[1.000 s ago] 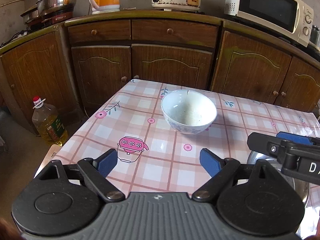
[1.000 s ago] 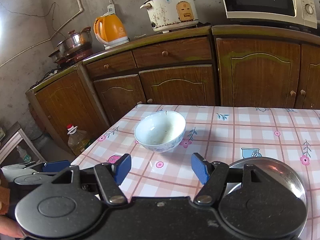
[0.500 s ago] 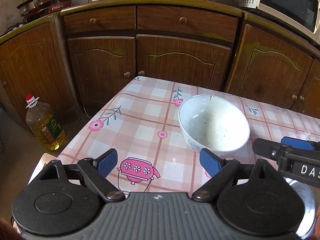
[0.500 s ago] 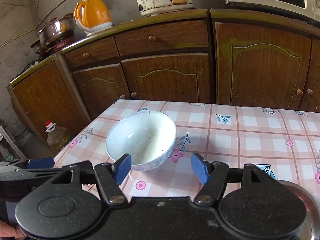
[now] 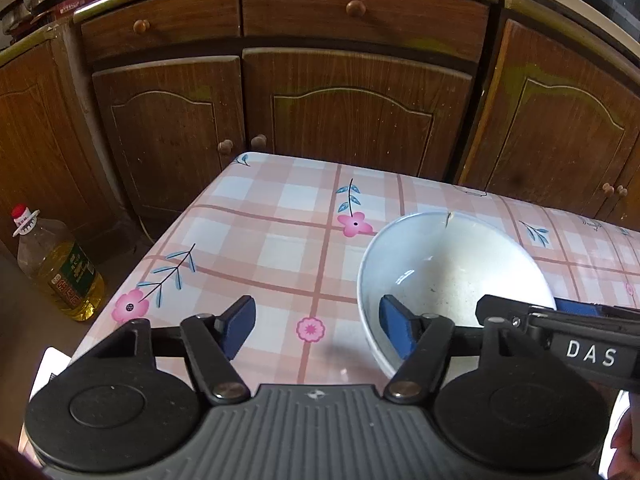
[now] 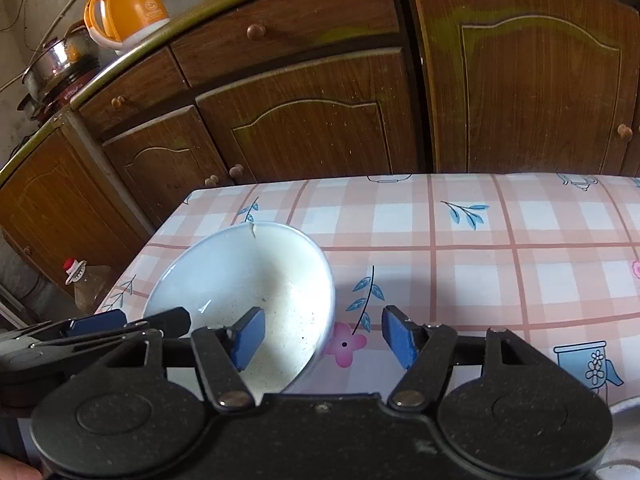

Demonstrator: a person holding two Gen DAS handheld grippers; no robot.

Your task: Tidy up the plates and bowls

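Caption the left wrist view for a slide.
Open left gripper, jaws just narrowing, straddles the cracked white bowl's near rim on the checked table.

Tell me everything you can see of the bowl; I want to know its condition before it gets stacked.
The bowl is round, deep and white, apparently glazed ceramic. A crack runs down from its far rim, and dark specks dot the inside; otherwise it is empty. It stands upright on the checked tablecloth, near the table's left edge. Each gripper straddles the rim, one pad inside and one outside: the left gripper at the bowl's left side, the right gripper at its right. No pad visibly presses on it.
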